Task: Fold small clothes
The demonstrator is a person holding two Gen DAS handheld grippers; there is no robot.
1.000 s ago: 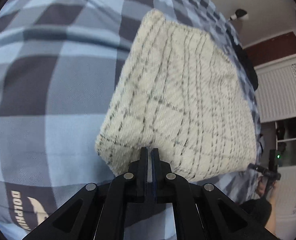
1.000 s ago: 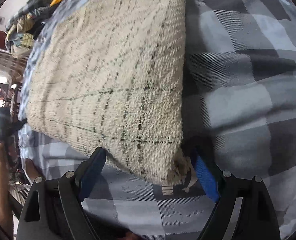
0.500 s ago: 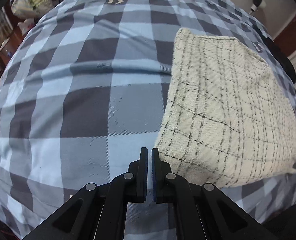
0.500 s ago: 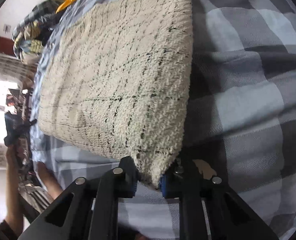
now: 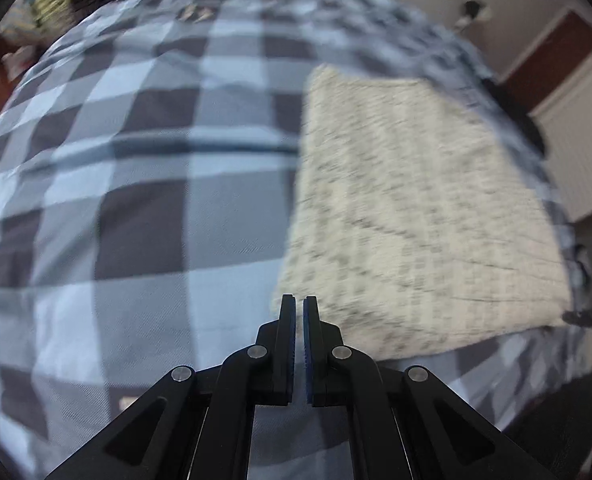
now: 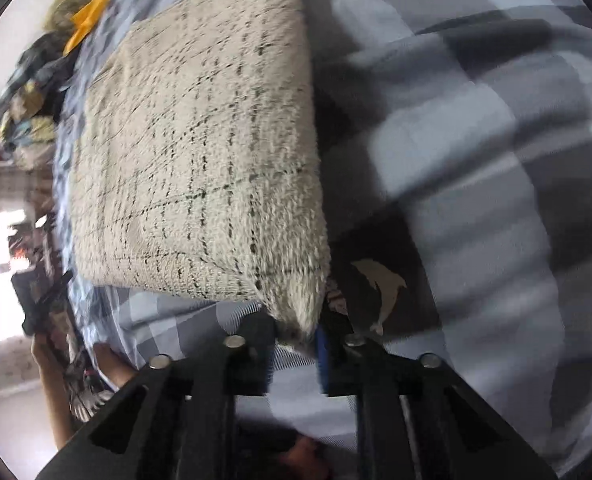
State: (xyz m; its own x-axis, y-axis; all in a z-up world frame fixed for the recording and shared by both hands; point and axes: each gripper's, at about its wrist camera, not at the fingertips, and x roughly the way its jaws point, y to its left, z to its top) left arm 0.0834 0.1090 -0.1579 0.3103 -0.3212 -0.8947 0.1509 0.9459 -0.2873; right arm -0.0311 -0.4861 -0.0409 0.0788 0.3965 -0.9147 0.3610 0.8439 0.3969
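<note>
1. Looking across the whole scene, I see the blue and grey checked bedspread [image 5: 144, 208] filling both views; it is the work surface, and a pale dolphin print [image 6: 380, 280] on it shows just right of my right gripper.
2. The cream cloth [image 6: 200, 152], fluffy with thin dark grid lines, lies flat on the bedspread as a thick rectangle, so I judge it is already folded at least once. In the left view it sits to the right of centre, blurred.
3. At the far edge of the bed I can make out a heap of other clothes [image 6: 36, 92] and something orange [image 6: 92, 16], too blurred to name.
4. My right gripper [image 6: 296, 344] has the near corner of the cloth between its blue pads; the jaws are easing apart, yet the corner looks pinched.
5. My left gripper [image 5: 299, 320] is closed on nothing, its tips just beside the cloth's near left corner.
6. Step in hand, as I read it: taking the near edge for another fold. Next I would need the left jaws opened and set on their corner, then both corners lifted together and carried over evenly.
</note>
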